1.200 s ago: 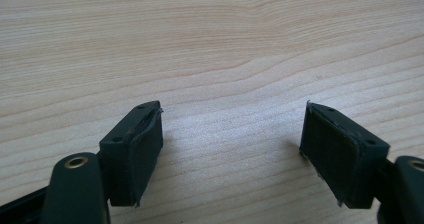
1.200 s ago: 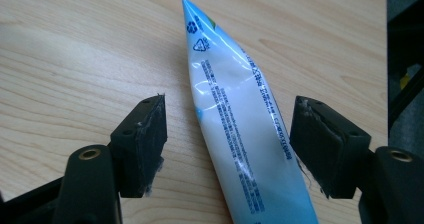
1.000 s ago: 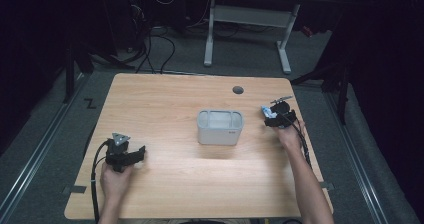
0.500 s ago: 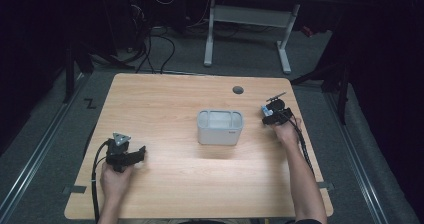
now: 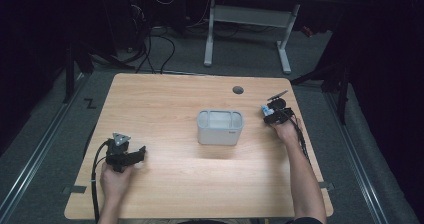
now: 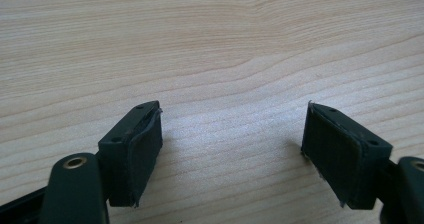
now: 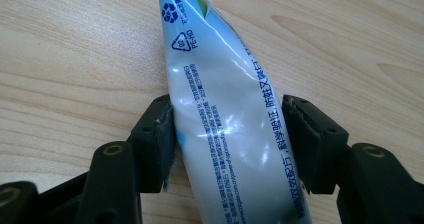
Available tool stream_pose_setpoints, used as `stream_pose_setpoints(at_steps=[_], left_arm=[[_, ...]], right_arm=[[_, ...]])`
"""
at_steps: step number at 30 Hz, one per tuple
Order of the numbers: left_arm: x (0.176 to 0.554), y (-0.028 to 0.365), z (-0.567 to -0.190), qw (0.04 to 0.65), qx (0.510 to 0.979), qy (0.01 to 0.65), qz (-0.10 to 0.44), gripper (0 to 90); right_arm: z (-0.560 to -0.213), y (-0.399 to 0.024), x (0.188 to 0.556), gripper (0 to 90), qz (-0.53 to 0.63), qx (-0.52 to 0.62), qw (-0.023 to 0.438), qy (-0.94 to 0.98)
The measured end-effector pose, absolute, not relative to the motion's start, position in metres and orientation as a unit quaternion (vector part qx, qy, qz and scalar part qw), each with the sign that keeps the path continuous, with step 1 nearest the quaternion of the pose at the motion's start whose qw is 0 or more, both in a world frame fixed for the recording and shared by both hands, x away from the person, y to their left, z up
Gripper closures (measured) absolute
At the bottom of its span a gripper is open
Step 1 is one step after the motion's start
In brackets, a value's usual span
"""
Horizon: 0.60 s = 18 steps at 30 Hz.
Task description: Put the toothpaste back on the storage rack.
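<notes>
On the pale wood-grain surface (image 5: 165, 114), the right gripper (image 7: 227, 134) has its two black, rubber-padded jaws set either side of a soft plastic tube (image 7: 225, 129); the jaws have just been closing, and both pads now meet the tube's flanks. The tube is glossy white with light blue edging, slightly dented, flattening to a crimped end at the top centre of the right gripper view, with a recycling mark and rows of small blue print along its skin. It lies flat on the wood. In the high view this gripper (image 5: 274, 113) sits at the right of the frame, near the surface's right edge, with a scrap of blue and white at its jaws. A grey, rounded-rectangular plastic bin (image 5: 220, 127) stands at the centre, well apart from both hands. At lower left the left gripper (image 5: 131, 156) rests low on the wood; in its own view (image 6: 232, 149) the jaws stand wide, flat dark pads facing each other over bare grain.
</notes>
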<state>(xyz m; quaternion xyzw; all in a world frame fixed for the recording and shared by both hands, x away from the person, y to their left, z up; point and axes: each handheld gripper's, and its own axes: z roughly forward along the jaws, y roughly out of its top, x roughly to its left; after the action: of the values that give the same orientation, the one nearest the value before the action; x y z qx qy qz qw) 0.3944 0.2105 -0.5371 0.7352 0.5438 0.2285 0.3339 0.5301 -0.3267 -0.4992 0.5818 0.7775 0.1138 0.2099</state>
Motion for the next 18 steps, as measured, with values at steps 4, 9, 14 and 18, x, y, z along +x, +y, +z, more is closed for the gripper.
stream_pose_setpoints(at_steps=[4, 9, 14, 18], left_arm=[[0.3943, 0.2104, -0.5372, 0.334, 0.737, 0.542, 0.228, 23.6], [0.3943, 0.2104, -0.5372, 0.334, 0.737, 0.541, 0.228, 23.5], [0.3943, 0.2093, -0.5373, 0.331, 0.738, 0.541, 0.231, 24.4], [0.3942, 0.2094, -0.5373, 0.331, 0.738, 0.541, 0.231, 24.5]], right_arm=[[-0.4985, -0.3291, 0.5313, 42.4, 0.119, 0.597, 0.190, 0.771], [-0.4978, -0.3314, 0.5315, 44.4, 0.124, 0.603, 0.172, 0.769], [-0.4969, -0.3303, 0.5304, 48.2, 0.120, 0.600, 0.168, 0.773], [-0.4965, -0.3287, 0.5306, 50.9, 0.116, 0.598, 0.168, 0.775]])
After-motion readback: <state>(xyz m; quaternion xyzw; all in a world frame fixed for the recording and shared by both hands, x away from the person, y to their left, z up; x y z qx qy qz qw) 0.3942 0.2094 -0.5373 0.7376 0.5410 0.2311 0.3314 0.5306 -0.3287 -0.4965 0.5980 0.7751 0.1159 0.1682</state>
